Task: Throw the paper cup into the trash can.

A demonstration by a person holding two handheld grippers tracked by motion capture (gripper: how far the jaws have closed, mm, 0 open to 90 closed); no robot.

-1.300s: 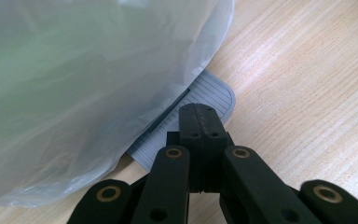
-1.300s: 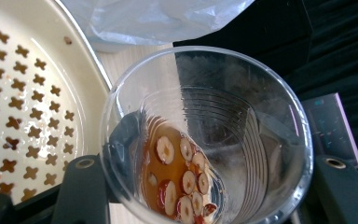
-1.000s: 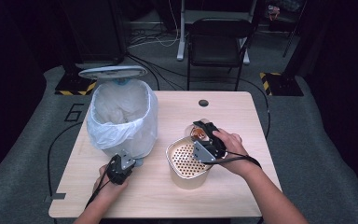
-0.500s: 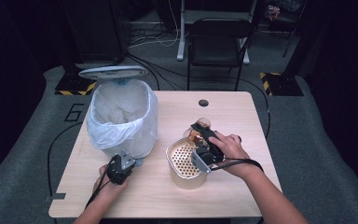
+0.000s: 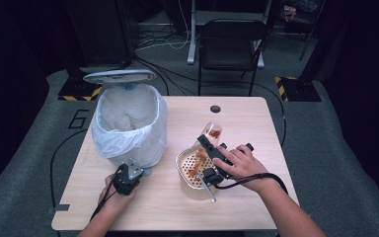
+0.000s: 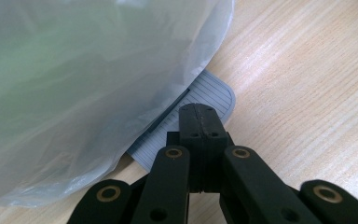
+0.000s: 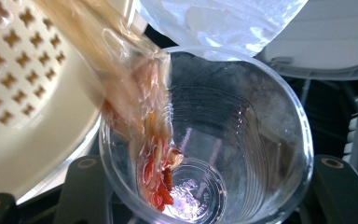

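Bin (image 5: 128, 123) pedal (image 6: 200, 100) lies under my closed, empty left tool (image 6: 200, 119), and beside the bin my right tool (image 5: 208, 159) tips a gripped cup (image 5: 211, 133) over the strainer (image 5: 186, 173), so wet scraps (image 7: 161, 179) may cling or spill onto the desk (image 5: 246, 118).

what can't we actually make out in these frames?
- Pedal contact: in the left gripper view the left gripper is shut over the bin's pedal; its own jaws hide whether it presses.
- Bin body: the white liner covers it.
- Right gripper jaw tips: the clear cup hides them in the right gripper view.
- Strainer contents: too small in the high view.
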